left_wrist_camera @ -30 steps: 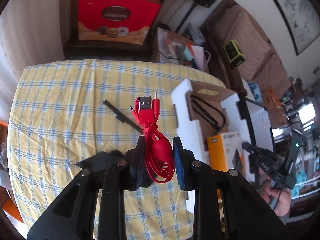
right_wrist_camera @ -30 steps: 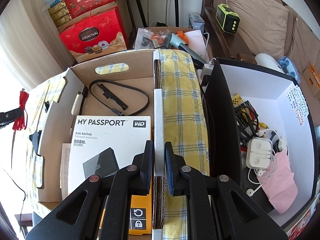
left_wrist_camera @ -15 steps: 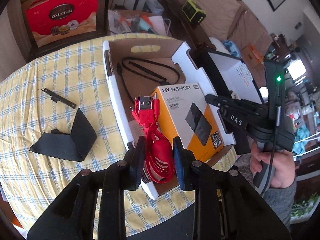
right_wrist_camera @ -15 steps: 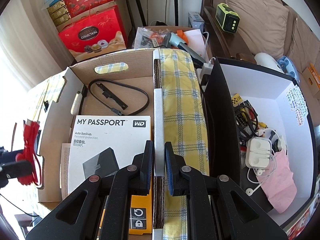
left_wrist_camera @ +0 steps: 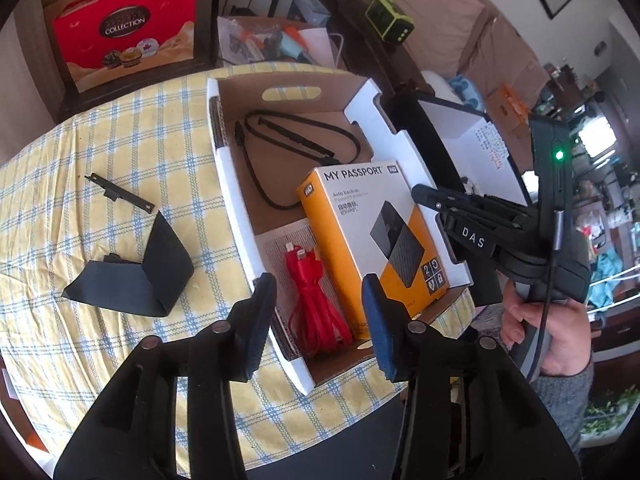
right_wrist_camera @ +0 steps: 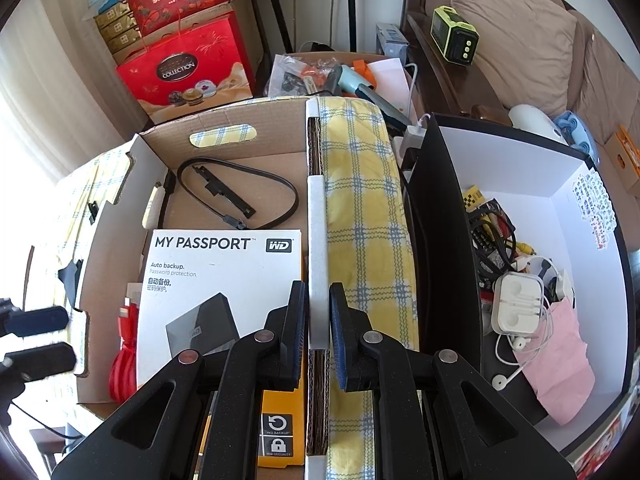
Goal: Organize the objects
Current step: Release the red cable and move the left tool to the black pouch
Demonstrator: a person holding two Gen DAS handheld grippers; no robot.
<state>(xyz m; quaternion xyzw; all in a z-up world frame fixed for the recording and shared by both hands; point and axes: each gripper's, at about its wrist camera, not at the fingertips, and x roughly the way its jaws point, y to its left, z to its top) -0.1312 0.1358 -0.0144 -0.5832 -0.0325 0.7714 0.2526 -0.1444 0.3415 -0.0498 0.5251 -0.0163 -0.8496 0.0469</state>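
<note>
Red coiled cable (left_wrist_camera: 316, 300) lies dropped in the cardboard box (left_wrist_camera: 236, 184) at lower centre, left tongs (left_wrist_camera: 320, 320) just spread empty, right tongs (right_wrist_camera: 318, 332) pinching the box wall.

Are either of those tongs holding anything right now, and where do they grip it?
The right tongs pinch the cardboard box by its white side wall. The left tongs have just been opening and hold nothing; the red cable lies in the box.

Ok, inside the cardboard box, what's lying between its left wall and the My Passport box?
The red cable bundle lies there on a printed sheet, released below the open left gripper; the left wrist view shows it best.
</note>
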